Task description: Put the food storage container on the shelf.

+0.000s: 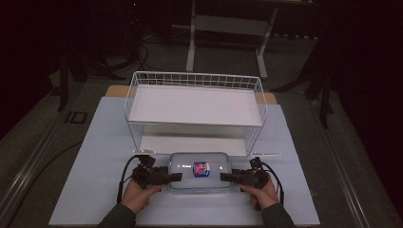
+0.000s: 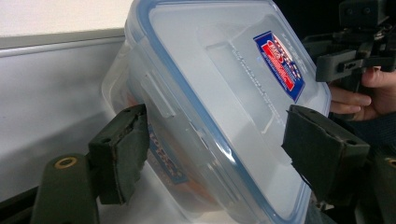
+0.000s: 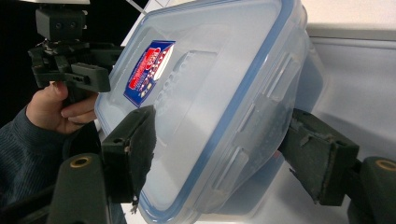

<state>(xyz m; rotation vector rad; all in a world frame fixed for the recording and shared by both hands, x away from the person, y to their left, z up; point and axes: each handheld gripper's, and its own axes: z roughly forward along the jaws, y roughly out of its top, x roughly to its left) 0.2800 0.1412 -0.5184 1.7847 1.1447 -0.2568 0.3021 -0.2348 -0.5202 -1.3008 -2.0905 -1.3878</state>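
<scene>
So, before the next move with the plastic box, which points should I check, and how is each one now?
1. Left gripper astride one short end of the box: ok.
2. Right gripper astride the opposite end: ok.
3. Pads pressing firmly on the box: cannot tell.
4. Blue-rimmed lid seated all round: ok on the sides seen.
5. Upper shelf of the wire rack free of things: ok.

The left gripper [image 2: 212, 154] straddled one end of a clear lidded container [image 2: 219, 107], pads against it, with the right gripper [image 2: 348, 58] beyond.
</scene>
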